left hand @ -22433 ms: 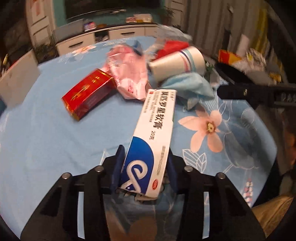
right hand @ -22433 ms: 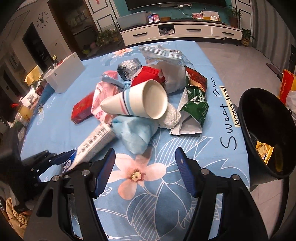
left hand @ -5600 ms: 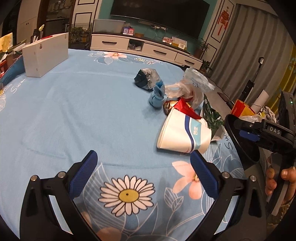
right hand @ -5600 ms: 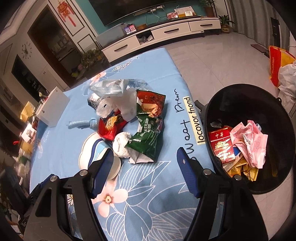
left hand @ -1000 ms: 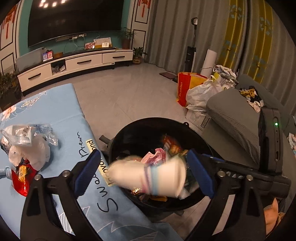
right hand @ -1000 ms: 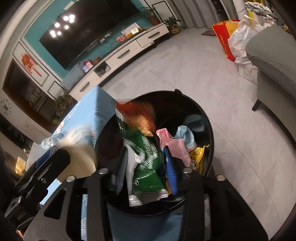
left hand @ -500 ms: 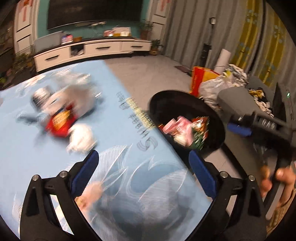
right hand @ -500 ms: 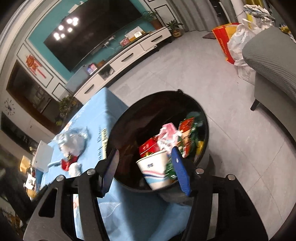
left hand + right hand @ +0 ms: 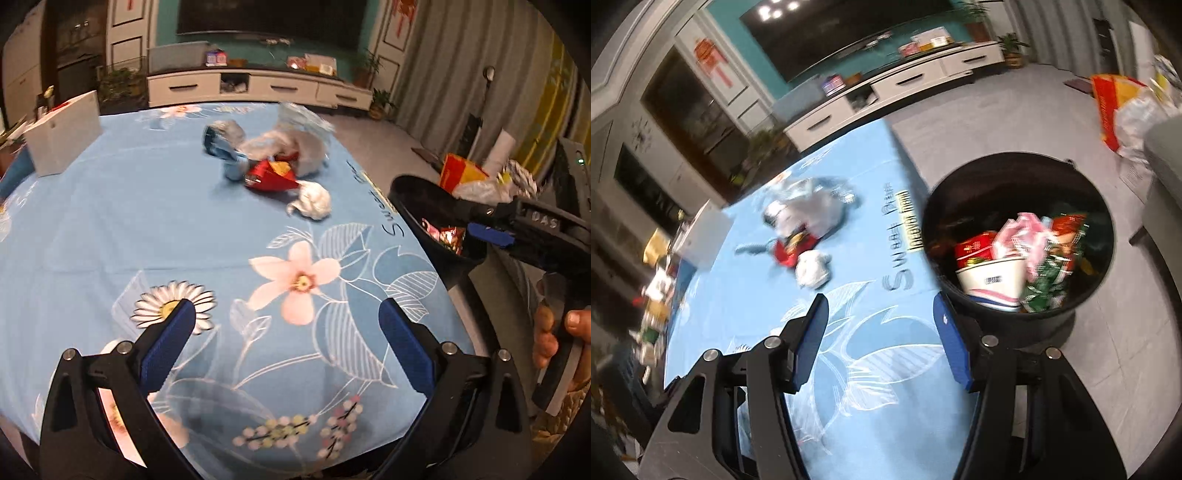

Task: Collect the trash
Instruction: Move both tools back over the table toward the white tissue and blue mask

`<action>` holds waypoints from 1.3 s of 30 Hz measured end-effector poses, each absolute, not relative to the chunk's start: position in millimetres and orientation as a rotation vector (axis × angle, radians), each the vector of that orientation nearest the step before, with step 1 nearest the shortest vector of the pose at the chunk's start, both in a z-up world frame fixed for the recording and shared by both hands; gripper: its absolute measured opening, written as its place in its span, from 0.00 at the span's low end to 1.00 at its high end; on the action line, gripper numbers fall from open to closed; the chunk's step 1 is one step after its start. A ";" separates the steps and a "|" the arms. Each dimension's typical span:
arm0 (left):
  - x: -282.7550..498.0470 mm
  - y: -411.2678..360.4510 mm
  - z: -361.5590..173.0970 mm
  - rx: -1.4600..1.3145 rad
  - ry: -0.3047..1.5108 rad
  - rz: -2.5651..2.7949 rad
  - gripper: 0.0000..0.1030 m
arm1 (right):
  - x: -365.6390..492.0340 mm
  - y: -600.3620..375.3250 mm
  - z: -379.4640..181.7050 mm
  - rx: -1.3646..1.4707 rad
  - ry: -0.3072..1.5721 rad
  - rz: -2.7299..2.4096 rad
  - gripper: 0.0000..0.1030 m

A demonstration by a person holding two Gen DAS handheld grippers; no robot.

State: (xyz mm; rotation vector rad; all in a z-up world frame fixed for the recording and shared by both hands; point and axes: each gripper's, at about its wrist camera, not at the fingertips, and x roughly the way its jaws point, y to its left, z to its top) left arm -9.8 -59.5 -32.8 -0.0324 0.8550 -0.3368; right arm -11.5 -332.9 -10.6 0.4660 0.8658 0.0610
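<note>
My left claw (image 9: pixel 286 332) is spread wide with nothing in it, over the near edge of the flowered blue surface (image 9: pixel 110 229). My right claw (image 9: pixel 881 332) gapes empty too, at the surface's right edge beside the black bin (image 9: pixel 1015 325). The bin holds a paper cup (image 9: pixel 991 280), a red box (image 9: pixel 973 249) and green wrappers (image 9: pixel 1049 280). Toward the far right of the surface lie a red packet (image 9: pixel 269 177), a white wad (image 9: pixel 312 201) touching it, and blurred plastic bags (image 9: pixel 291 144).

Your left gripper (image 9: pixel 282 339) had black triangular arms, silver screws and blue pads (image 9: pixel 166 350); your right gripper (image 9: pixel 881 341) looked alike.
</note>
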 end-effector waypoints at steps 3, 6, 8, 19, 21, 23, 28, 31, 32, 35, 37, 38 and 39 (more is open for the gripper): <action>-14.0 -43.1 -29.1 -0.066 0.839 -0.324 0.96 | -4.6 -309.8 -6.3 0.420 0.885 0.083 0.57; -12.9 -27.9 -25.2 -0.099 0.831 -0.307 0.96 | -0.8 -291.8 -2.7 0.388 0.893 0.101 0.57; -12.8 -19.0 -24.2 -0.121 0.828 -0.299 0.96 | 1.6 -279.0 -0.8 0.363 0.900 0.116 0.57; -12.6 2.4 -27.7 -0.187 0.819 -0.300 0.97 | 10.3 -239.9 0.5 0.283 0.938 0.148 0.57; -12.6 3.8 -28.7 -0.195 0.820 -0.301 0.97 | 11.5 -237.0 -0.4 0.276 0.942 0.147 0.57; -11.1 5.3 -30.1 -0.202 0.821 -0.303 0.97 | 12.7 -234.4 -1.5 0.269 0.948 0.147 0.57; -8.1 7.0 -31.7 -0.212 0.823 -0.305 0.97 | 16.2 -227.5 -5.0 0.256 0.961 0.151 0.57; -5.9 8.3 -33.0 -0.218 0.826 -0.304 0.97 | 19.2 -223.5 -6.3 0.247 0.965 0.153 0.57; -4.9 9.1 -33.2 -0.220 0.825 -0.303 0.97 | 20.6 -222.2 -6.8 0.244 0.967 0.155 0.57; -2.9 11.2 -34.6 -0.227 0.826 -0.296 0.97 | 22.8 -219.3 -8.1 0.239 0.969 0.155 0.57; -0.8 12.7 -36.7 -0.231 0.830 -0.292 0.97 | 24.7 -218.2 -9.5 0.235 0.971 0.155 0.57; 0.4 13.0 -37.8 -0.232 0.833 -0.291 0.97 | 26.0 -217.4 -10.5 0.233 0.973 0.156 0.57; 1.3 13.5 -38.8 -0.233 0.836 -0.289 0.97 | 27.1 -216.6 -11.5 0.232 0.975 0.157 0.57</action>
